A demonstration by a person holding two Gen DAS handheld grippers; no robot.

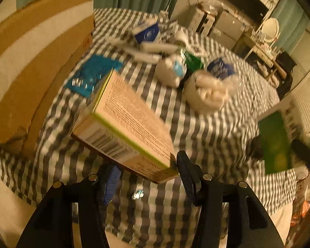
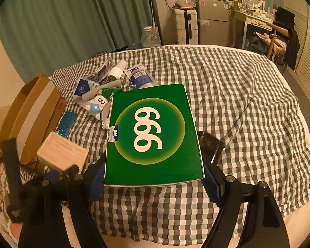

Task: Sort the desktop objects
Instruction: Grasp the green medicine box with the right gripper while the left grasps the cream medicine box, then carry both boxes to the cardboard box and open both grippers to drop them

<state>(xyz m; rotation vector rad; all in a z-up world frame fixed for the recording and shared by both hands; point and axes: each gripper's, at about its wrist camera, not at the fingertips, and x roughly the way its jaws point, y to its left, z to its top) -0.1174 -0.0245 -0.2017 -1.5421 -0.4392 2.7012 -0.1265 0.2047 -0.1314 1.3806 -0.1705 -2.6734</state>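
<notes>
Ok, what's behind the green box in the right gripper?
Past the green box: a blue-labelled bottle, a white star toy, a tissue pack. Its far edge partly covers them; anything lower is hidden.

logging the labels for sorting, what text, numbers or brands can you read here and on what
"999", seen upside down, in large white digits on the flat green cardboard box between the right gripper pads.
"999" again, small, on the blue tab at that box's left edge.
Beige cardboard box with a lime edge at the left gripper: printed lines and barcode, too blurred to read.
Blue-labelled clear plastic bottle: barcode and print, too small to read.
</notes>
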